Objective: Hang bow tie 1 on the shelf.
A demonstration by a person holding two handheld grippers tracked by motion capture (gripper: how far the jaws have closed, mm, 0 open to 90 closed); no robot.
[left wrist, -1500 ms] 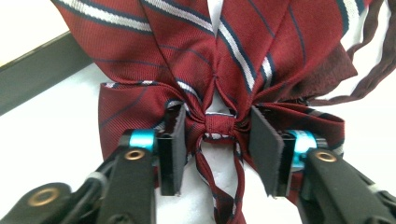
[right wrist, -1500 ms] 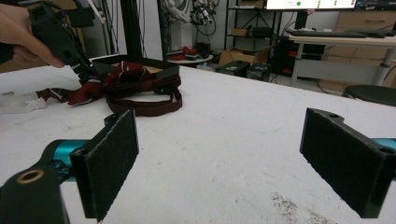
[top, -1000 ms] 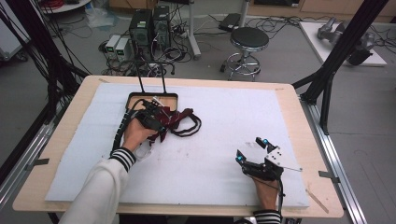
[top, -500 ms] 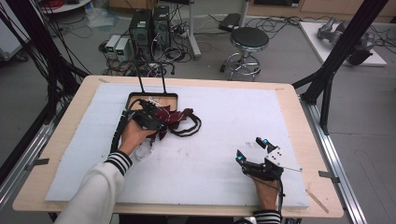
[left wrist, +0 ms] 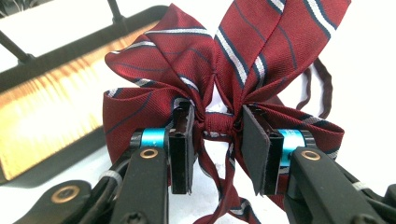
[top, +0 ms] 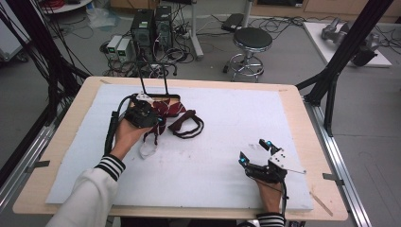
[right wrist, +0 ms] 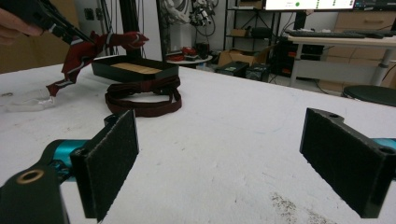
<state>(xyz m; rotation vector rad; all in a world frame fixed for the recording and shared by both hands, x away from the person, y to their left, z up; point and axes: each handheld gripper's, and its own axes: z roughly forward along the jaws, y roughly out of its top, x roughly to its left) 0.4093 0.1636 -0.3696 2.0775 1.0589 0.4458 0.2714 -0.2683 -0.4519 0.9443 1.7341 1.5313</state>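
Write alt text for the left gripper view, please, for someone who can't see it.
Two black tongs pinch the knot of a dark red striped bow tie, its loops fanning out above. To the left lies a black tray with a wooden floor on a white table cover.

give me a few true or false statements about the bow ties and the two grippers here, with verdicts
1. The left gripper grips a striped red bow tie at its knot. True.
2. The right gripper holds a bow tie. False: its jaws stand open, with nothing between them.
3. A second bow tie lies on the white mat. True.
4. The black tray sits by the right gripper. False: it is at the mat's far edge, near the left gripper.
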